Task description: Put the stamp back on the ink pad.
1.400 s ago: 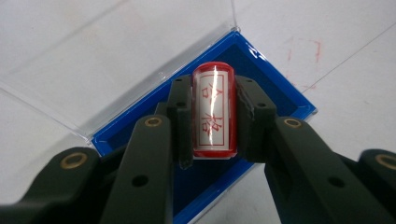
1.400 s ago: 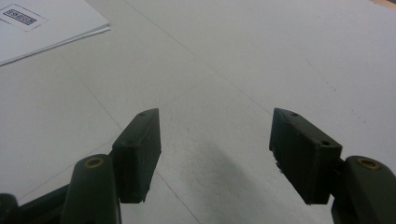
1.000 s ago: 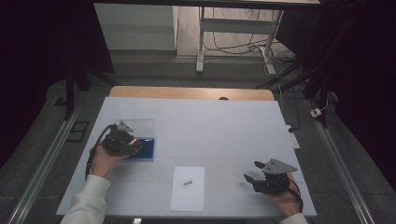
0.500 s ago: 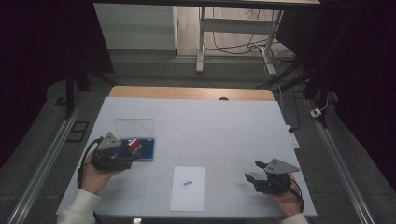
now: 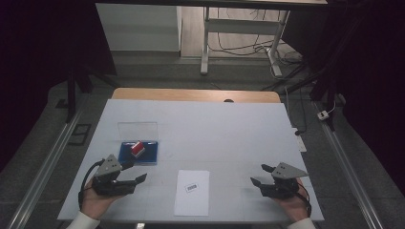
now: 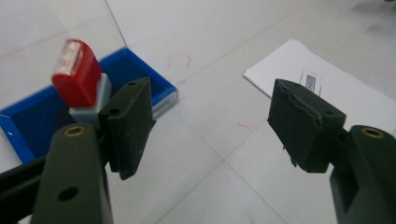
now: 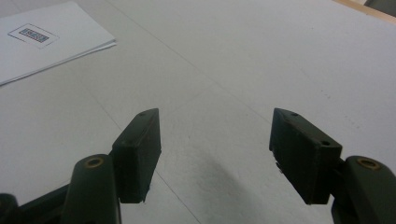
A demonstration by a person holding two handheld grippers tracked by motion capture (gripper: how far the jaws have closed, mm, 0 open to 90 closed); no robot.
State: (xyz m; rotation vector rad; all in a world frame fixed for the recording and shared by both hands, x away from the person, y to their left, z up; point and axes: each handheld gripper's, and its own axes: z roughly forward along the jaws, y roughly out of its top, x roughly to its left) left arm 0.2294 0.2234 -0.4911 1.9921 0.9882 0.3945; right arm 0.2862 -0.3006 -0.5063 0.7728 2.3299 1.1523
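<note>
Since a second ago the left gripper (image 5: 136, 180) has drawn back from the blue tray (image 5: 127, 154) toward the near edge of the table (image 5: 229, 129), leaving the red stamp (image 5: 138, 148) lying in the tray; the right gripper (image 5: 258, 178) has barely shifted.

Between the two grippers lies a white sheet of paper (image 5: 192, 192) with a small barcode label (image 5: 191, 187) near its middle. It sits to the right of the left gripper and to the left of the right one, touching neither. Nothing stands between either gripper's jaws, and bare table lies under both.

Just beyond the left gripper, up and slightly to its right, is the tray, with a clear lid (image 5: 137, 130) standing up at its far edge. In the left gripper view the tray (image 6: 140, 65) is partly hidden behind the left jaw. The stamp (image 6: 77, 72) has a red body on a pale grey base and leans tilted on the tray's blue floor, with faint print on its top face.

Both grippers are released, jaws spread wide and empty. In the right gripper view the paper (image 7: 42, 42) lies off to the upper left.
</note>
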